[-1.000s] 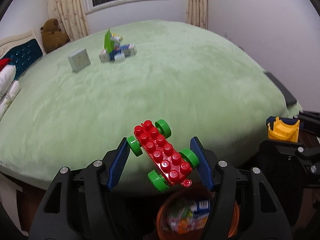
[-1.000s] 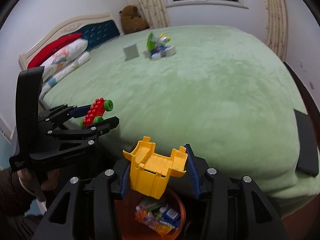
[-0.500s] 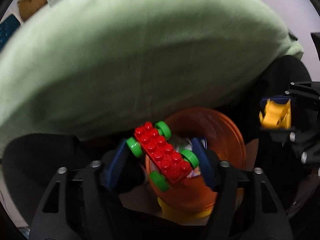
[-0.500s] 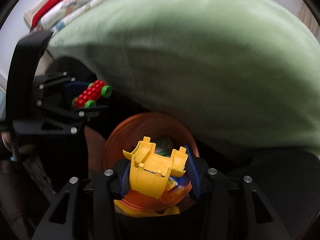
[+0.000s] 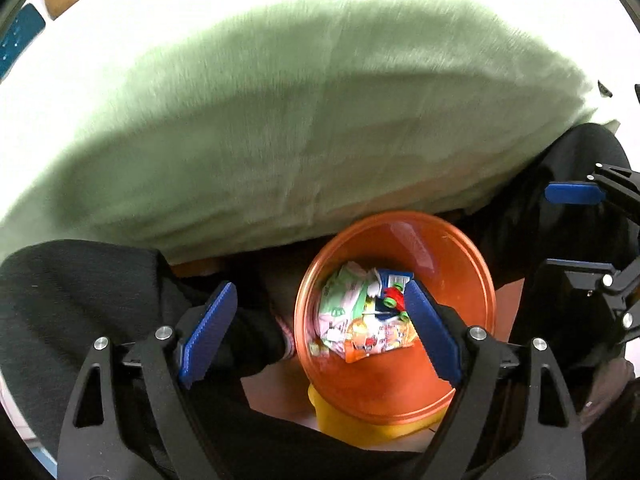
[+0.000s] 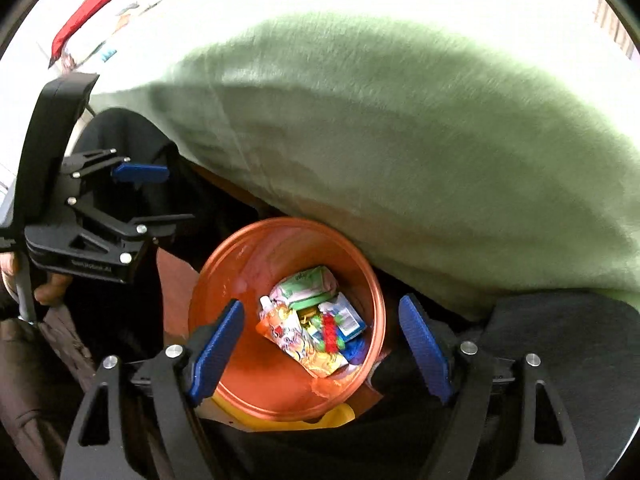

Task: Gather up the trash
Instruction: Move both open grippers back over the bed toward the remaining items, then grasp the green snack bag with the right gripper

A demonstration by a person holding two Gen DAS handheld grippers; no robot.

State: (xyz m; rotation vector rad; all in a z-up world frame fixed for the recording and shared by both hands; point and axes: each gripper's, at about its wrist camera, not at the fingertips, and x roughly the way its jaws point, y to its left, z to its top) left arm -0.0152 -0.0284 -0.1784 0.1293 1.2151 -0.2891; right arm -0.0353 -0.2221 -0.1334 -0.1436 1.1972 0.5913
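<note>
1. Trash first: it's sitting in the round orange plastic bin (image 6: 240, 288) on the floor, right up against the edge of the bed with the fuzzy green blanket (image 6: 400, 140). Inside I can make out a green-and-white wrapper (image 6: 306, 286), an orange drink pouch (image 6: 288, 332) and a small blue carton (image 6: 346, 318).
2. There's also a red toy brick car with green wheels (image 6: 330, 334) lying in the pile, so that one's collected too.
3. Left gripper (image 5: 316, 334): jaws spread wide, nothing between them, hovering over the bin's left rim.
4. Right gripper (image 6: 320, 344): same deal, jaws wide apart and empty, straight above the bin.
5. Progress guess: this round of dropping looks done, since both tools are empty and the stuff is down in the bin.
6. What's left? Can't say from here; the top of the bed is blown out white in both views, so any remaining bits up there aren't visible.
</note>
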